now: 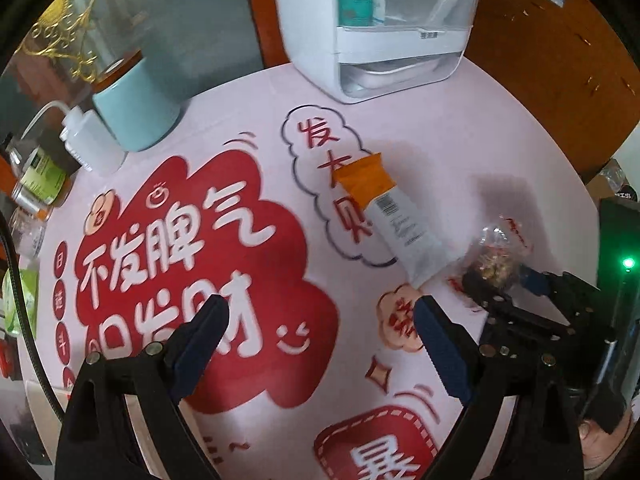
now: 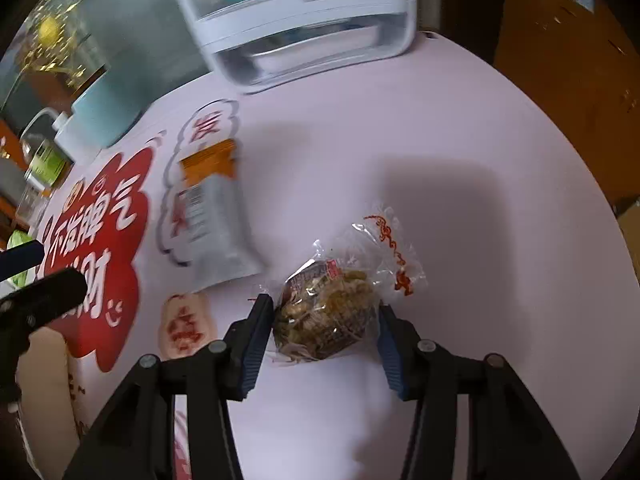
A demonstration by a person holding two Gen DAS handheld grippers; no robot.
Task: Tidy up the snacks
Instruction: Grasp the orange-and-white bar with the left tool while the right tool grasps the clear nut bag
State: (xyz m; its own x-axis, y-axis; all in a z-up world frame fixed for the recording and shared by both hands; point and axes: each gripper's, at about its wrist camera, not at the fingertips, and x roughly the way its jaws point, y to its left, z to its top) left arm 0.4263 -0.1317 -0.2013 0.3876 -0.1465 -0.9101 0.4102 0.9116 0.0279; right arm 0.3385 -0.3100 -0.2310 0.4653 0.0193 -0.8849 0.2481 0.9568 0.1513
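Two snacks on table: orange-white sachet with barcode, clear-wrapped cake, red lettering unreadable. Right gripper seems clamped on cake; left gripper wide, empty.

The left tool points steeply down, its jaws spread wide with nothing between them. The right tool also tilts down, jaws narrowed around a wrapped snack.

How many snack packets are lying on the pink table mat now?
2. The orange-and-white packet lies flat near the mat's middle; the clear-wrapped pastry lies beside it, between the right gripper's fingers. More may be hidden outside the views.
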